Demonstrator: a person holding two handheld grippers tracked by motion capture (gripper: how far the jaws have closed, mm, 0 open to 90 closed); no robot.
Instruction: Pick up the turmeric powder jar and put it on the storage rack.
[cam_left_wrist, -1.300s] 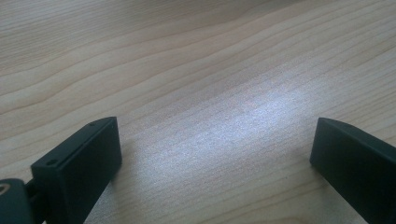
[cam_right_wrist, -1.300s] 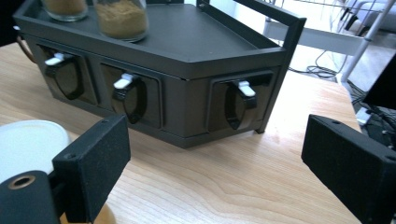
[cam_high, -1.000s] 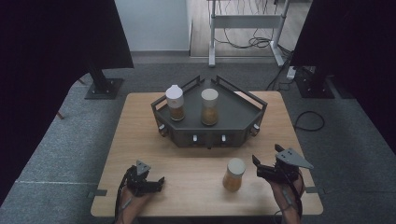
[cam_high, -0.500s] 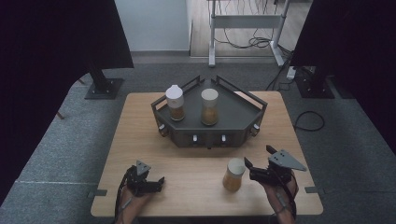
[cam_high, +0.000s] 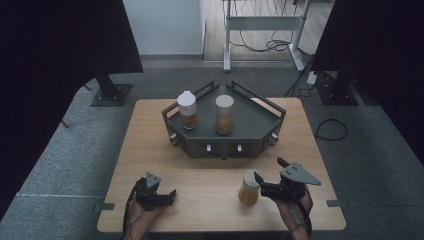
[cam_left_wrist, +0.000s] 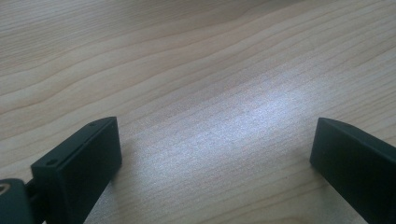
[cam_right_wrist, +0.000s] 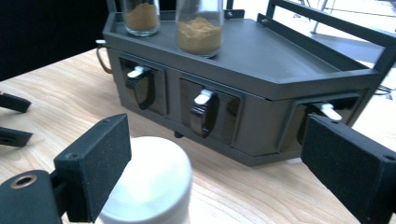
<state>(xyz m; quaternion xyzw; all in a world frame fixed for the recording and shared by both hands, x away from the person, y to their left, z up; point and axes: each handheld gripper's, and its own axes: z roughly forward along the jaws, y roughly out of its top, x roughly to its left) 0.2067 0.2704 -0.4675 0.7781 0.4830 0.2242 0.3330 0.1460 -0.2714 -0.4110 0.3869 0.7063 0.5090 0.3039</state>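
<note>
jar: spice jar (cam_high: 248, 188) w/ white lid stands upright on the table (cam_high: 150, 125), front-right area, well apart from the rack. Brownish powder inside. Probably next to go up w/ the others, judging by the free deck space.
right gripper: right gripper (cam_high: 270, 176) level w/ the jar, jaws spread wide, not clamped. In the right gripper view the jar's lid (cam_right_wrist: 149, 186) sits just beside the left jaw, the other jaw well off to the side, so the jar isn't centred in the gap yet. Looks like lining up for a side grab.
why side approach: jar is tall & round; a grip on the body below the lid keeps it upright for carry. My read only.
left gripper: left gripper (cam_high: 168, 195) parked low over bare tabletop, front-left. Jaws apart, nothing btwn them; wood grain only in the left gripper view. Idle, out of the way of the right side's path.
rack: dark angled rack (cam_high: 260, 117) mid-table w/ rail at the back, drawer-like fronts w/ white tabs facing the person.
on rack: two jars (cam_high: 188, 110) (cam_high: 224, 114) upright, side by side on the left part of the deck. Right part free, so room for a third.
risk: off-centre closing could shove or tip the jar; needs shifting toward it first.
</note>
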